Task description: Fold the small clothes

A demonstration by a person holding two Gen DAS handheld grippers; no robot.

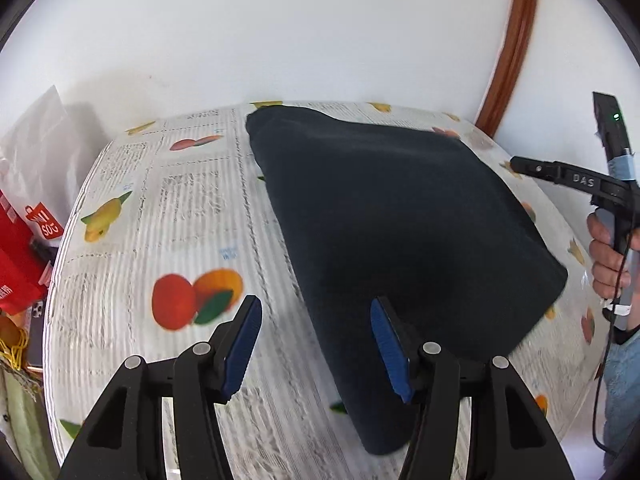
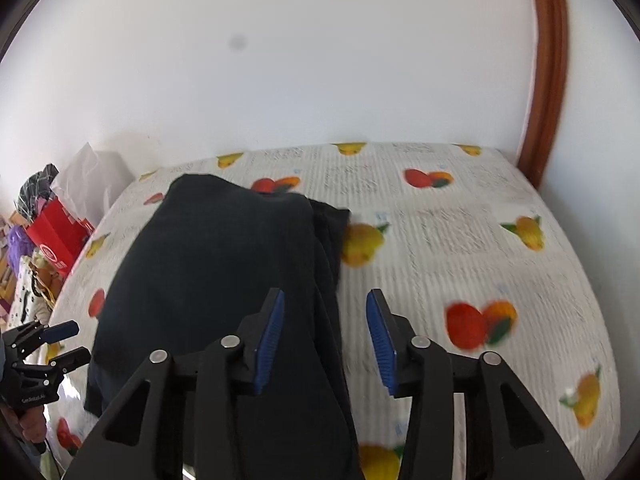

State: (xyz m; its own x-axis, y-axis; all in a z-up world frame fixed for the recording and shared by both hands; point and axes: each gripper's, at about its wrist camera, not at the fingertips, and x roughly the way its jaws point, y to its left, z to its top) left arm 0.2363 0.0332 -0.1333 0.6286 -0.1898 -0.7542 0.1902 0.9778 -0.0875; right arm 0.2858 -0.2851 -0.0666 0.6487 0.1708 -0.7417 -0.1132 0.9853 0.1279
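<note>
A dark navy garment [image 1: 400,232] lies folded in a thick rectangle on the fruit-print tablecloth [image 1: 168,200]. My left gripper [image 1: 316,312] hovers above its near left edge, open, with nothing between the blue pads [image 1: 244,344]. In the right wrist view the same garment [image 2: 208,272] spreads to the left, with a layered fold along its right side. My right gripper [image 2: 326,304] is open above that right edge, and its pads touch no cloth. The right gripper [image 1: 560,176] also shows at the left wrist view's right edge, held by a hand. The left gripper [image 2: 60,344] shows at lower left, open.
A white wall runs behind the table, with a brown wooden frame [image 2: 548,80] at the right. Left of the table stand a red paper bag [image 2: 60,232], a white bag [image 1: 36,140] and other clutter. The tablecloth [image 2: 460,240] right of the garment is bare.
</note>
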